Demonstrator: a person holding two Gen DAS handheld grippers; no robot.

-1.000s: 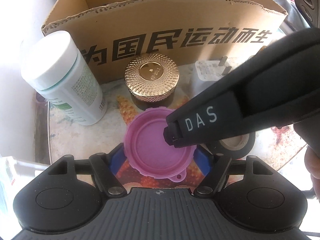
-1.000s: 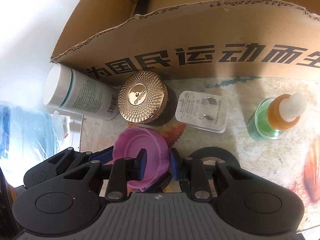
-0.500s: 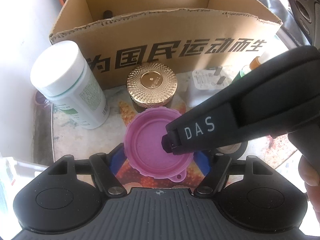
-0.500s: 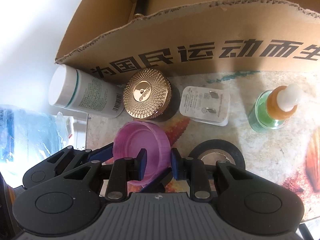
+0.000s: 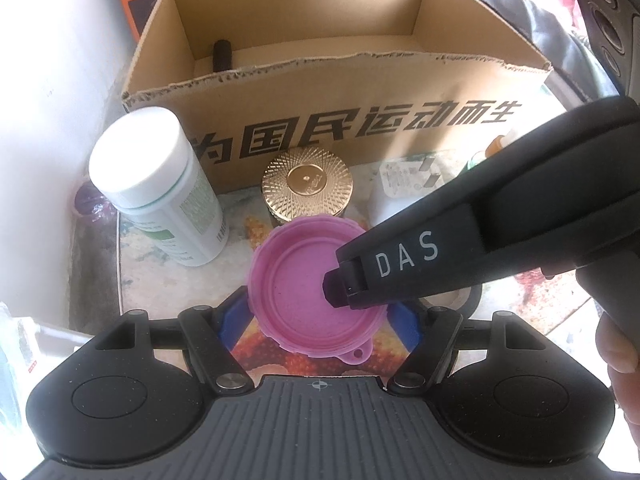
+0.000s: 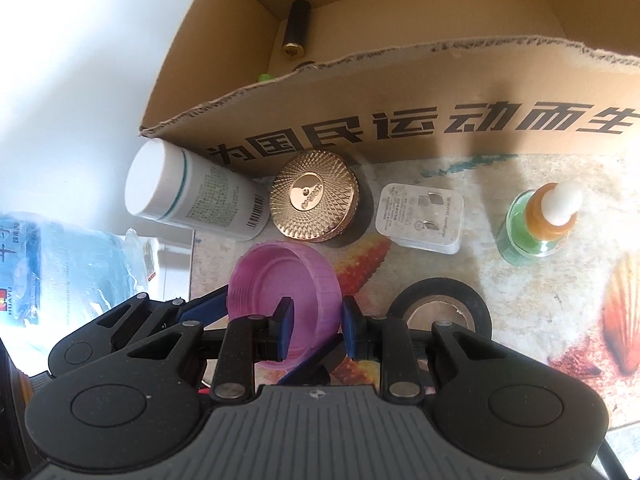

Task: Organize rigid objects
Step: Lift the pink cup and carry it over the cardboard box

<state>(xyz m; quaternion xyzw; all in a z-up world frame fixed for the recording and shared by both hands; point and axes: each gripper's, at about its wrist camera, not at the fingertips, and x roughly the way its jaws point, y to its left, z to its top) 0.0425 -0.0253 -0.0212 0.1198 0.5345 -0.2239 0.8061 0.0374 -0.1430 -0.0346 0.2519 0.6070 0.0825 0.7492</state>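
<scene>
A pink plastic lid (image 5: pixel 296 280) hangs hollow side up above the patterned table, caught by both grippers. My left gripper (image 5: pixel 318 320) spans its full width, one blue pad (image 5: pixel 230 320) against each side. My right gripper (image 6: pixel 316 320) is shut on the lid's rim (image 6: pixel 320 300), one finger inside and one outside; its black body (image 5: pixel 480 248) crosses the left wrist view. Behind stands the open cardboard box (image 6: pixel 400 128) with a black cylinder (image 6: pixel 296 28) inside.
In front of the box stand a white bottle (image 6: pixel 192 200), a gold-lidded jar (image 6: pixel 314 196), a white plug adapter (image 6: pixel 420 216) and a green dropper bottle (image 6: pixel 536 224). A black tape roll (image 6: pixel 440 312) lies right of the lid. Wrapped water bottles (image 6: pixel 60 272) sit at left.
Both grippers have risen with the pink lid between them. The table items look smaller and more of the box's inside shows.
</scene>
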